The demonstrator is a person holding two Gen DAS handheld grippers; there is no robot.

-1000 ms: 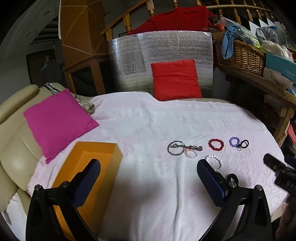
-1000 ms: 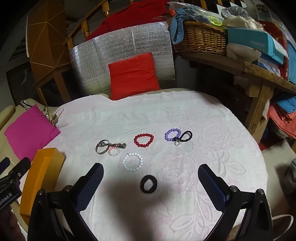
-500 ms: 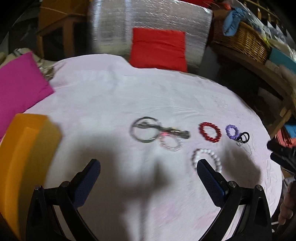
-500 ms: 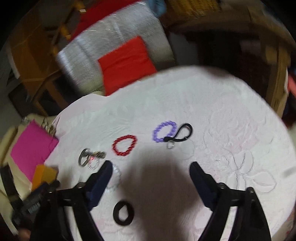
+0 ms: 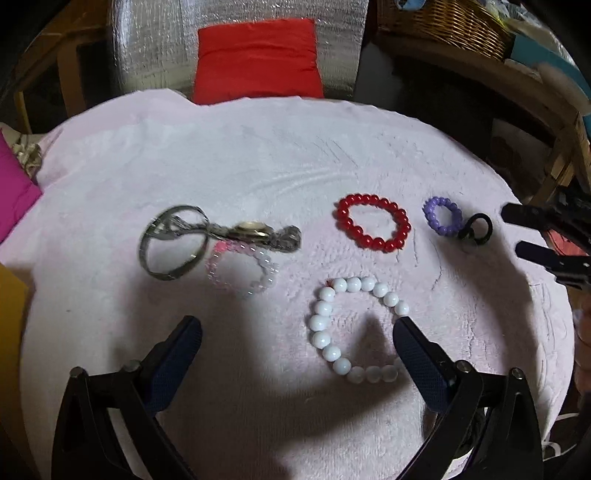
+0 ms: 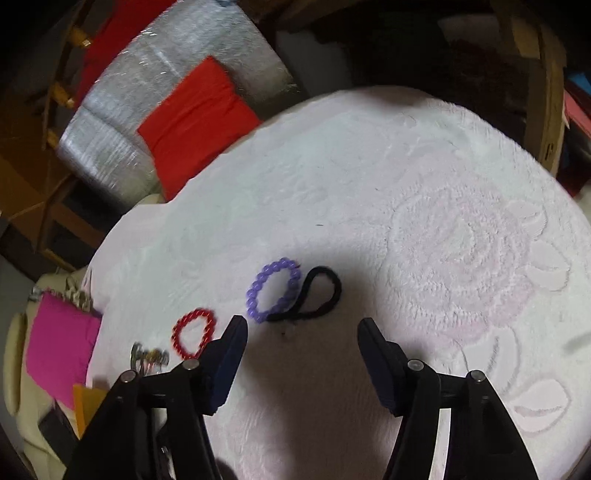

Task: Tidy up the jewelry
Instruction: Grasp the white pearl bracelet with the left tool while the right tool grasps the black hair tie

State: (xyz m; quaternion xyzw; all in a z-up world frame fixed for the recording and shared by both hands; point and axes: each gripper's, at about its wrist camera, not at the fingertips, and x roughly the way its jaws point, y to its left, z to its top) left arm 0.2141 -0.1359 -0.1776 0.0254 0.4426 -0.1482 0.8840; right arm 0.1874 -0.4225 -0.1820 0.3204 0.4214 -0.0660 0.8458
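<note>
Jewelry lies on a pale pink towel (image 5: pixel 258 155). In the left wrist view I see a white bead bracelet (image 5: pixel 317 322), a red bead bracelet (image 5: pixel 347 221), a purple bead bracelet (image 5: pixel 430 218), a black hair tie (image 5: pixel 487 229), a silver bangle (image 5: pixel 147 254), a watch (image 5: pixel 253 229) and a pink-clear bracelet (image 5: pixel 266 274). My left gripper (image 5: pixel 295 323) hovers low, its jaws closing. The white bracelet lies partly between them, unpressed. My right gripper (image 6: pixel 302 323) has closing jaws with nothing between them. It sits just short of the purple bracelet (image 6: pixel 258 284) and hair tie (image 6: pixel 334 288).
A red cushion (image 5: pixel 255 59) leans on a silver foil panel (image 5: pixel 155 48) behind the towel. A pink cushion (image 6: pixel 59 347) and an orange box (image 6: pixel 86 402) lie at the left. A wicker basket (image 5: pixel 443 22) stands on a wooden bench at the back right.
Both grippers have dropped toward the towel and tilted downward, so the jewelry looms larger. The right gripper's jaws have narrowed and its view has rolled. The black ring has left the right view.
</note>
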